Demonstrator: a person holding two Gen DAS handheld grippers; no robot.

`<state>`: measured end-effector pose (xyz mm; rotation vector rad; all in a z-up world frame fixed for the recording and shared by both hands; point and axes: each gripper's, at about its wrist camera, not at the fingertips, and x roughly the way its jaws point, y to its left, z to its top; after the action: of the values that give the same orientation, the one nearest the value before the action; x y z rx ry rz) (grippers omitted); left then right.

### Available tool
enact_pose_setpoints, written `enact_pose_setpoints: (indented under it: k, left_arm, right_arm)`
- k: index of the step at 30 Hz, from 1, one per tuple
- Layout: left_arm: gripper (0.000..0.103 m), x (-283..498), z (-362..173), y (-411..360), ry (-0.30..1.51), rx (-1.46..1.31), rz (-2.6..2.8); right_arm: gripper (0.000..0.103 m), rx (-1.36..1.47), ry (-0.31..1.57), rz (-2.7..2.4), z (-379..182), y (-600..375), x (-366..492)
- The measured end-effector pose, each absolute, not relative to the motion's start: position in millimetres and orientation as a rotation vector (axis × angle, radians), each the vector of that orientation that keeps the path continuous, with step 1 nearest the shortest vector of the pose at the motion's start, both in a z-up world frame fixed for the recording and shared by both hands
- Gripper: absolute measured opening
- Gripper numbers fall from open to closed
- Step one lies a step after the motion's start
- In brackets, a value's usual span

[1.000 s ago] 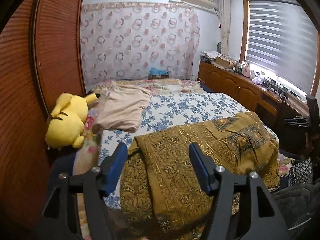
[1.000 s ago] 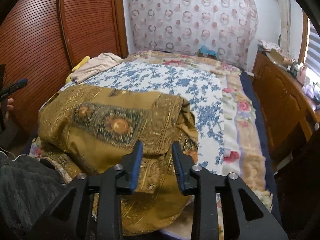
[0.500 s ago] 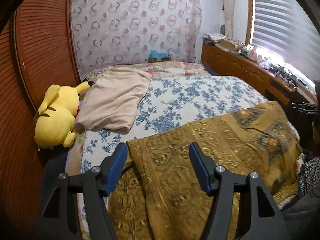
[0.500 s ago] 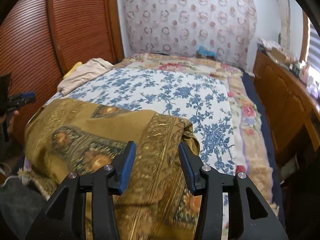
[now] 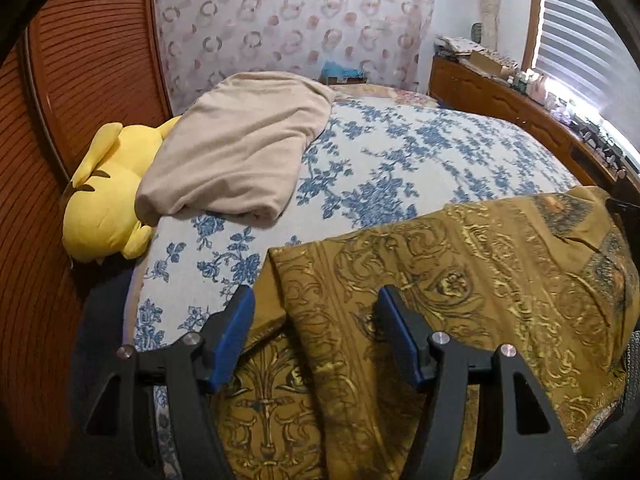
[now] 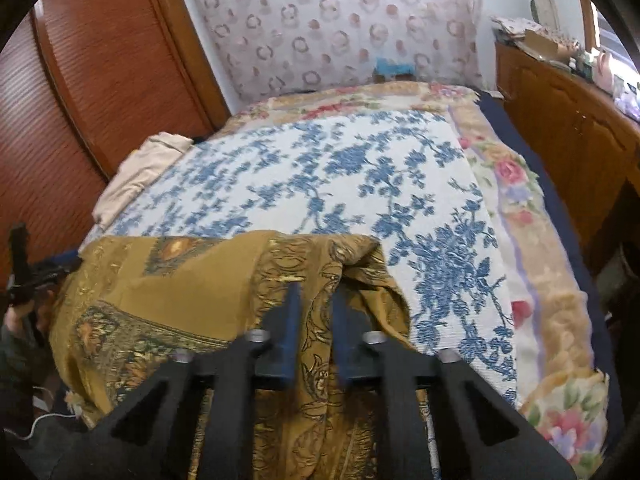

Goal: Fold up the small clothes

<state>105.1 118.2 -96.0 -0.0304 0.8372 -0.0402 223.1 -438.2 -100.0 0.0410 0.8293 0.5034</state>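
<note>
Gold patterned garment (image 5: 460, 280) draped over bed edge (image 5: 380, 168)

The left gripper (image 5: 316, 312) tilts down toward the near edge of the bed, its blue-padded jaws standing well apart, one on each side of the near left corner of the gold cloth (image 5: 460, 280) without pressing it. The right gripper (image 6: 314, 312), also angled downward, has its jaws drawn in close, pinching a ridge of the same cloth near its right edge.
</note>
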Motion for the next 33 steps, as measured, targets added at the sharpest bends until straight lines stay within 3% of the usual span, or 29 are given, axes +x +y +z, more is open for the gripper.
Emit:
enact_pose_setpoints:
  k: [7,15,17,19,25,27,29,33]
  left_arm:
    - [0.063,111.7,-106.1,122.9,0.859,-0.061,-0.029]
    - [0.064,110.9,-107.5,120.8,0.850,-0.044,-0.023]
    - [0.064,110.7,-107.4,120.6,0.848,-0.044,-0.021]
    - [0.064,110.8,-107.2,120.3,0.847,-0.042,-0.019]
    - [0.064,110.3,-107.1,120.2,0.846,-0.041,-0.019]
    - [0.064,110.2,-107.2,120.2,0.846,-0.042,-0.019]
    - [0.064,110.2,-107.2,120.2,0.846,-0.042,-0.019]
    - [0.064,110.0,-107.4,120.0,0.846,-0.042,-0.019]
  right_arm:
    - [0.001,0.056,0.716,0.477,-67.6,-455.0,179.8]
    - [0.002,0.071,0.764,0.449,-86.9,-471.5,171.7]
    - [0.026,0.063,0.755,0.443,-86.0,-467.8,176.8]
    - [0.035,0.059,0.744,0.442,-84.5,-463.0,183.4]
    - [0.037,0.070,0.784,0.461,-95.5,-445.0,214.7]
    - [0.033,0.086,0.812,0.464,-102.4,-440.3,224.4]
    - [0.007,0.089,0.819,0.481,-105.0,-436.8,226.6]
    - [0.003,0.070,0.767,0.501,-95.1,-435.6,211.6]
